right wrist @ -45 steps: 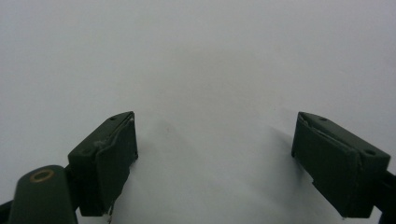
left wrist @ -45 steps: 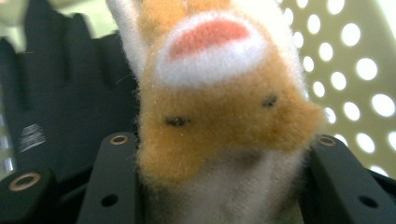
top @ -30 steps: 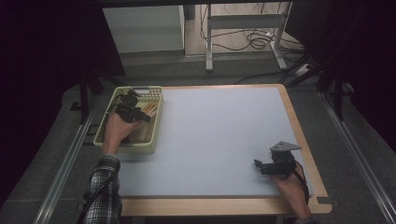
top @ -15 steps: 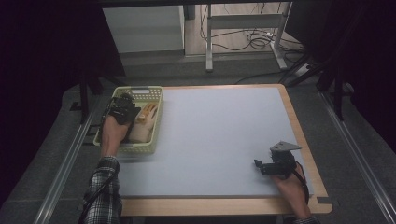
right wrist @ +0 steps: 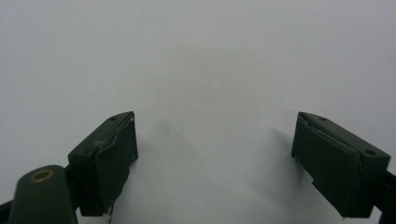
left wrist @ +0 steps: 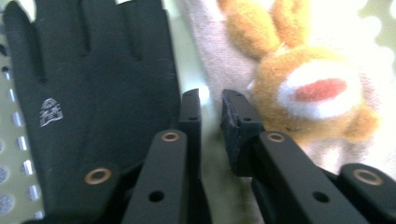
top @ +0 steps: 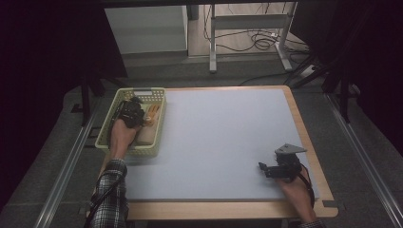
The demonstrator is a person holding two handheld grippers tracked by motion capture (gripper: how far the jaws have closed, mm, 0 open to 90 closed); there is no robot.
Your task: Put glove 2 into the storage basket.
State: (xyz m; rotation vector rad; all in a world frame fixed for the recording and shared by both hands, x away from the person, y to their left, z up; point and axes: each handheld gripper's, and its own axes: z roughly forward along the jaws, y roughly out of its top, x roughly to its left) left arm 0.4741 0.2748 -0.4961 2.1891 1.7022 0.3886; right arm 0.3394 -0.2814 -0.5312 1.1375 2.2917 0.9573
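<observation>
Since 1 s ago, left gripper [top: 134, 110] has pushed further up into the yellow basket [top: 105, 130] at table's left edge, jaws now nearly closed w/ a thin gap, nothing betw. them. Black glove [left wrist: 88, 88] lies just left of jaws, orange plush toy [left wrist: 308, 93] just right, on beige cloth [left wrist: 210, 51]. Hand hides much of basket contents in high view. Right gripper [top: 272, 169] unmoved on white mat [top: 223, 137], jaws wide apart, empty.

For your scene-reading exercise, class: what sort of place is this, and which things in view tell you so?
Probably a lab or workshop set up for recording handling tasks: a bare work table with a yellow basket, a hand-held gripper in each hand, and loose cables on the floor behind.
</observation>
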